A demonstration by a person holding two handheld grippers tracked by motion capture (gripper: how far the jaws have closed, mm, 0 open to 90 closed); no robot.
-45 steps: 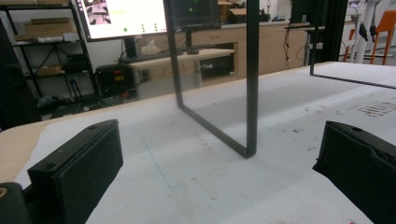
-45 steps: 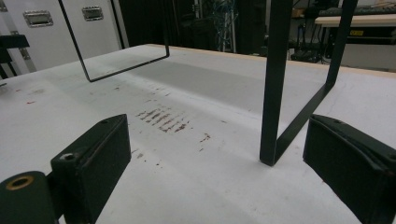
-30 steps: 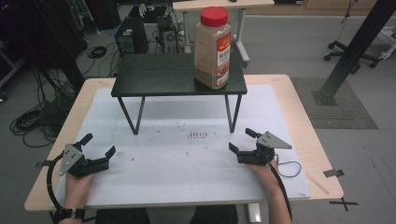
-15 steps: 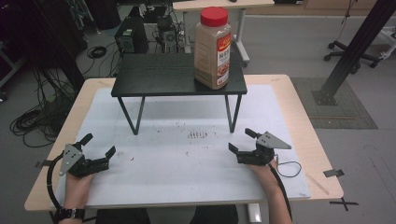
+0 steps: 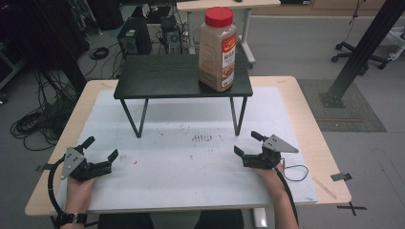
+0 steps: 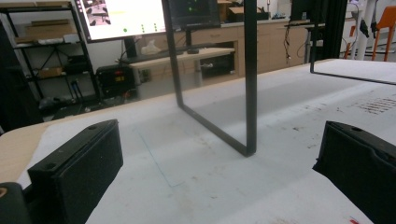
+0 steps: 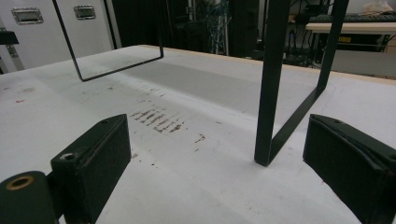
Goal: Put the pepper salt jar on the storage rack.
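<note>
Spice jar (image 5: 218,48) stands untouched on the black stand (image 5: 167,81), well beyond both tongs. Left tongs (image 5: 100,155) and right tongs (image 5: 247,144) rest spread, empty, on the table (image 5: 181,186). Handling not begun.

High camera sits above the near edge of the table (image 5: 305,114), looking forward and down, black stand (image 5: 181,78) at the far middle. Left claw (image 5: 100,151) camera rides low, just over the white mat, close, facing the black stand's left leg frame (image 6: 250,93) with a monitor (image 6: 121,18) beyond. Right claw (image 5: 248,143) camera, equally low and close, faces the stand's right leg frame (image 7: 271,84). All three share the stand's legs and the stained mat (image 7: 159,119) beneath it.
</note>
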